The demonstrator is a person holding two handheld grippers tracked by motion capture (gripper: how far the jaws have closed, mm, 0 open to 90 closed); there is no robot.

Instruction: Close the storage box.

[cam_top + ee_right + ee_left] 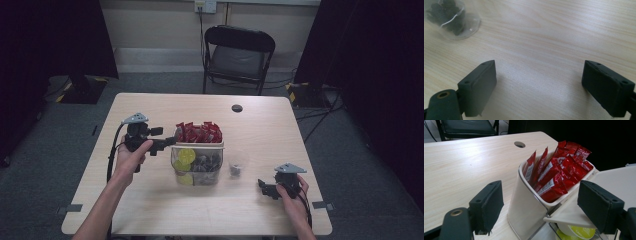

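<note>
A white holder (199,146) (524,205) packed with red sachets (199,132) (556,172) stands mid-table. Joined to its front is a clear bin (197,165) with yellow-lidded pods (186,155) (576,232) and dark pods (206,162). My left gripper (169,142) (541,200) is open at the holder's left end, and the white holder's corner lies between its jaws. A small clear cup (237,167) (451,17) of dark pieces stands right of the bin. My right gripper (263,186) (539,82) is open over bare wood, near the front right, with nothing between its jaws.
The wooden table (150,210) has a round cable hole (237,108) (519,144) near its far edge. A black folding chair (239,52) stands beyond the table. Dark curtains hang at both sides.
</note>
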